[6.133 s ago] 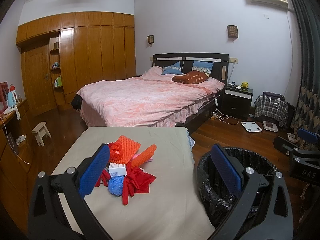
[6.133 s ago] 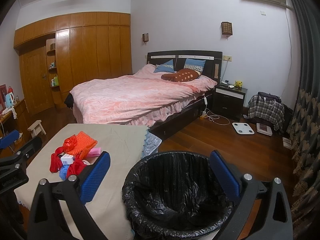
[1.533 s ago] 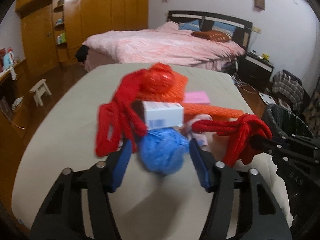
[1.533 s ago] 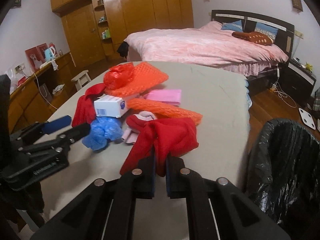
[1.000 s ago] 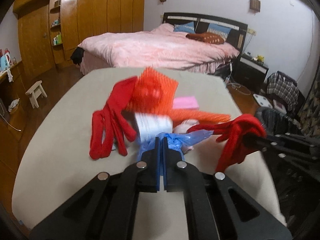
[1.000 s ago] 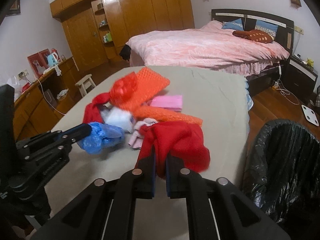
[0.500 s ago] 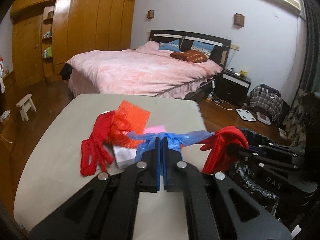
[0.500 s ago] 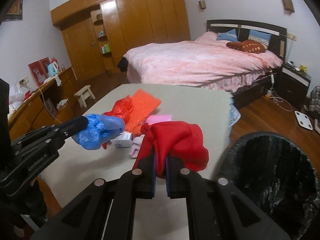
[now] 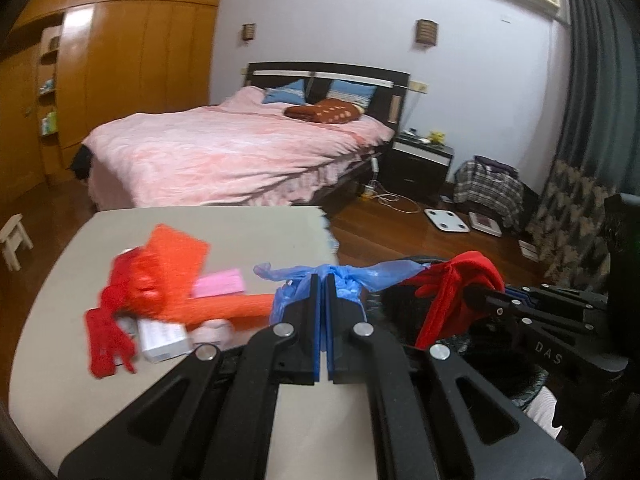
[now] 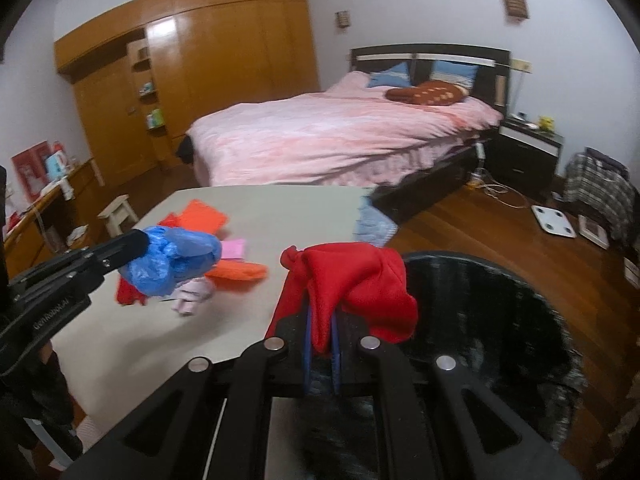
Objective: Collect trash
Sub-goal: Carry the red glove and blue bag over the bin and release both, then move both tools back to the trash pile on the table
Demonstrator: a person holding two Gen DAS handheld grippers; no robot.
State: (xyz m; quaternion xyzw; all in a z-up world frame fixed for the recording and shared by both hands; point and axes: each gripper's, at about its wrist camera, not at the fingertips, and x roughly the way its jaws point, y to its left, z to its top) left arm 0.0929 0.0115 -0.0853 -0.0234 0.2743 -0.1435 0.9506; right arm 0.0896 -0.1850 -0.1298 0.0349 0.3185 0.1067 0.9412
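Note:
My left gripper (image 9: 322, 280) is shut on a crumpled blue plastic bag (image 9: 344, 276), held in the air above the table's right edge; it shows in the right wrist view (image 10: 176, 260) too. My right gripper (image 10: 321, 312) is shut on a red cloth (image 10: 356, 280), held over the rim of the black-lined trash bin (image 10: 500, 340). The red cloth also shows in the left wrist view (image 9: 456, 292). Other trash lies on the beige table (image 9: 80, 360): orange mesh pieces (image 9: 176, 260), a red glove (image 9: 104, 332), a white box (image 9: 164, 336), a pink pad (image 9: 220, 284).
A bed with pink cover (image 9: 240, 152) stands behind the table. A nightstand (image 9: 420, 160), a scale (image 9: 446, 220) and a plaid bag (image 9: 488, 192) are on the wooden floor at the right. A small stool (image 10: 118, 212) and a wooden wardrobe (image 10: 200, 80) are at the left.
Both grippers have swung right, away from the pile and towards the bin. The red cloth now hangs over the bin's rim, and the blue bag has neared the table's right edge.

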